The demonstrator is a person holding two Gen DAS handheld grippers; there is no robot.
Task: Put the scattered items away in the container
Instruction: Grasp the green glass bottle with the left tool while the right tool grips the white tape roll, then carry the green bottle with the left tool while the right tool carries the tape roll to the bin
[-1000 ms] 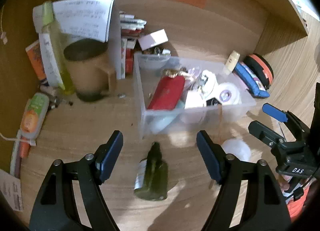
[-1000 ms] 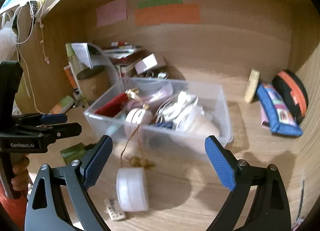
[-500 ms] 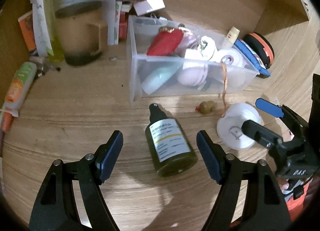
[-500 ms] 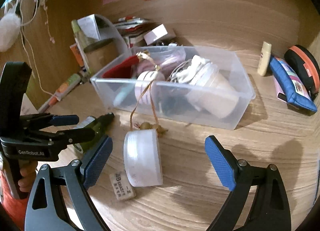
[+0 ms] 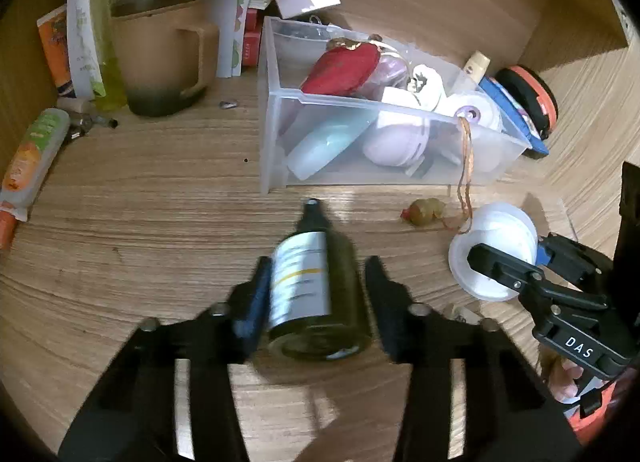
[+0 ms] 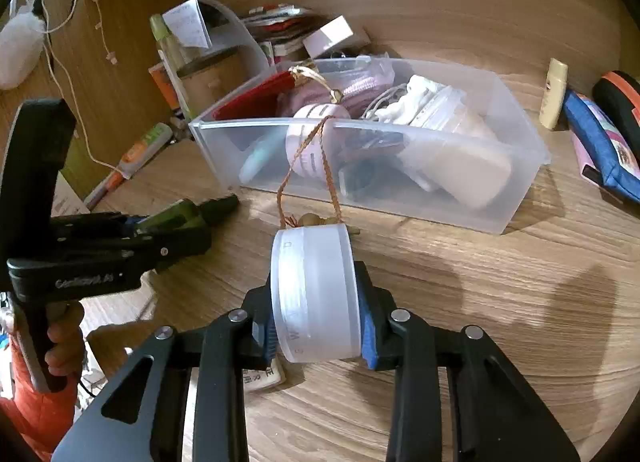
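Dark green glass, the spray bottle (image 5: 316,282) lies low in the left wrist frame's centre, the left gripper (image 5: 316,294) clenched around it. Right of it, the right gripper (image 6: 316,302) grasps a white round jar (image 6: 314,294) at lower centre, the clear container (image 6: 400,198) above.

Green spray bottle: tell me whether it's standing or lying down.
Lying down. The green spray bottle rests on its side on the wooden desk, nozzle toward the clear plastic bin, between the left gripper's fingers.
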